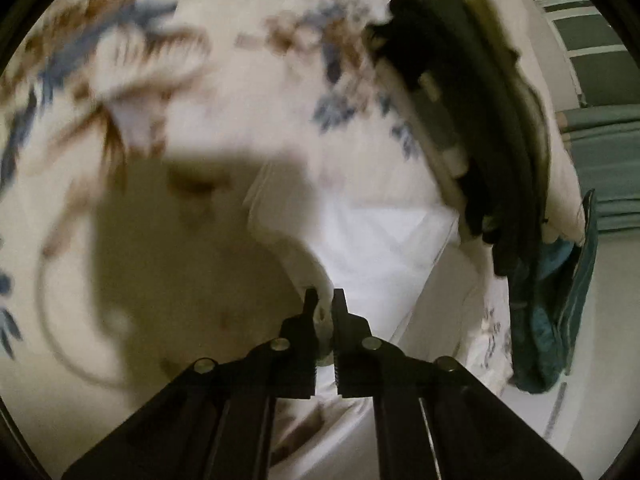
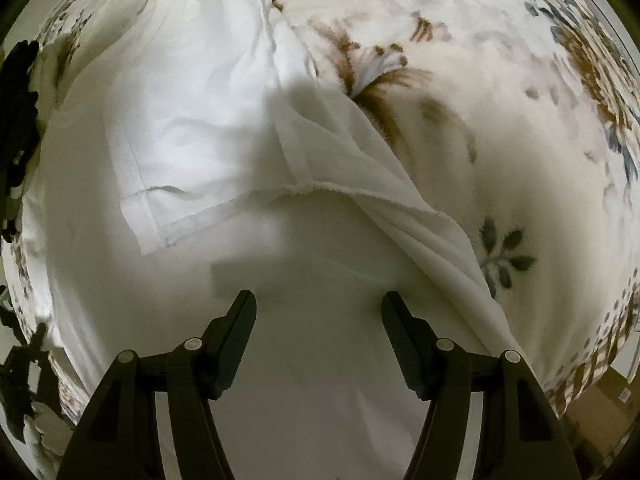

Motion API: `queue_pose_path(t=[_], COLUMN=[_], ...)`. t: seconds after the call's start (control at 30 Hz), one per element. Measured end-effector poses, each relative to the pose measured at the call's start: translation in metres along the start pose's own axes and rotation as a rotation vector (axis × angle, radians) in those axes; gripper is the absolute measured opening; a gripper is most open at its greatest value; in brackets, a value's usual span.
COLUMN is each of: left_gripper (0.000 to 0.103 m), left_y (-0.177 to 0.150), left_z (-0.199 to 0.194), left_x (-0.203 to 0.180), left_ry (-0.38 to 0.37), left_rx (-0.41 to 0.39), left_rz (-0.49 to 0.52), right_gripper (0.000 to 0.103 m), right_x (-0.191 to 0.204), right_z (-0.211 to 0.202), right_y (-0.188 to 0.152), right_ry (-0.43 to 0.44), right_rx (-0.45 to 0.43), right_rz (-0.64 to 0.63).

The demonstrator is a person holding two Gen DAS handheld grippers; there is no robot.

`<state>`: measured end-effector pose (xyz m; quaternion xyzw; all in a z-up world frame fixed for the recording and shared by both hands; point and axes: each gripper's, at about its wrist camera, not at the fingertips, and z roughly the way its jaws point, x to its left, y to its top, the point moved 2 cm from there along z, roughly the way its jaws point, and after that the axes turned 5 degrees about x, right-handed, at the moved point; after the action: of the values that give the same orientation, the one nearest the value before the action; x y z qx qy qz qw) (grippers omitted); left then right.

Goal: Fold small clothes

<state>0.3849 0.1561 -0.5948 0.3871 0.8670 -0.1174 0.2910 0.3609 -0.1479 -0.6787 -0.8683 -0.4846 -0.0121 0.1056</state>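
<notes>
Jaws: left gripper [image 1: 325, 300] pinching white garment [image 1: 380, 248], right gripper [image 2: 319, 304] wide apart above it

White garment [image 2: 192, 120]: thin matt woven cloth, stitched hems, creased. Bed cover [image 2: 500, 100]: soft matt floral-print cloth. Right hand-held gripper [image 2: 319, 304]: matt black plastic, metal rivets.
</notes>
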Motion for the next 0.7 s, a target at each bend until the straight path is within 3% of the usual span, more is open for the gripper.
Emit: queue_pose_path(t=[0.1,0.23,0.33,0.4,0.47,0.53,0.57,0.6,0.63,0.67,0.7], left_gripper=[0.003,0.003,0.003,0.006,0.008,0.008,0.018,0.043,0.057,0.081,0.087], left_y=[0.005,-0.022,-0.061,-0.103,-0.135,-0.158,-0.167,-0.17,-0.172,-0.169,-0.164], left_z=[-0.026,-0.044,-0.024,0.015,0.045,0.057,0.054,0.051,0.042,0.034,0.023], left_x=[-0.026,-0.095,-0.139,-0.162,-0.168,-0.16,-0.149,-0.145,-0.131,-0.123,-0.113], left_ry=[0.034,0.063,0.048,0.061,0.121,0.191,0.227,0.243,0.263,0.281,0.298], left_rx=[-0.086,-0.133,-0.067,0.045,0.155,0.192,0.201,0.201,0.205,0.192,0.171], left_rz=[0.115,0.398,0.563,0.672,0.746,0.787,0.797,0.798,0.795,0.781,0.764], right_gripper=[0.067,0.067,0.067,0.067,0.067,0.067,0.067,0.067,0.067,0.067,0.067], right_x=[-0.017,-0.031,-0.044,-0.054,-0.06,-0.065,-0.07,-0.069,-0.069,-0.063,-0.056], right_z=[-0.008,-0.016,-0.021,-0.022,-0.028,-0.036,-0.041,-0.047,-0.051,-0.057,-0.059], right_y=[0.001,-0.002,-0.007,-0.005,-0.007,-0.009,-0.004,-0.004,0.002,0.007,0.01], right_ry=[0.024,0.055,0.06,0.06,0.058,0.053,0.052,0.053,0.06,0.078,0.105], right_rx=[-0.011,-0.019,-0.026,-0.02,-0.011,-0.007,-0.005,-0.006,-0.008,-0.009,-0.007], right_rz=[0.021,0.039,0.04,0.04,0.041,0.037,0.034,0.026,0.015,-0.006,-0.029])
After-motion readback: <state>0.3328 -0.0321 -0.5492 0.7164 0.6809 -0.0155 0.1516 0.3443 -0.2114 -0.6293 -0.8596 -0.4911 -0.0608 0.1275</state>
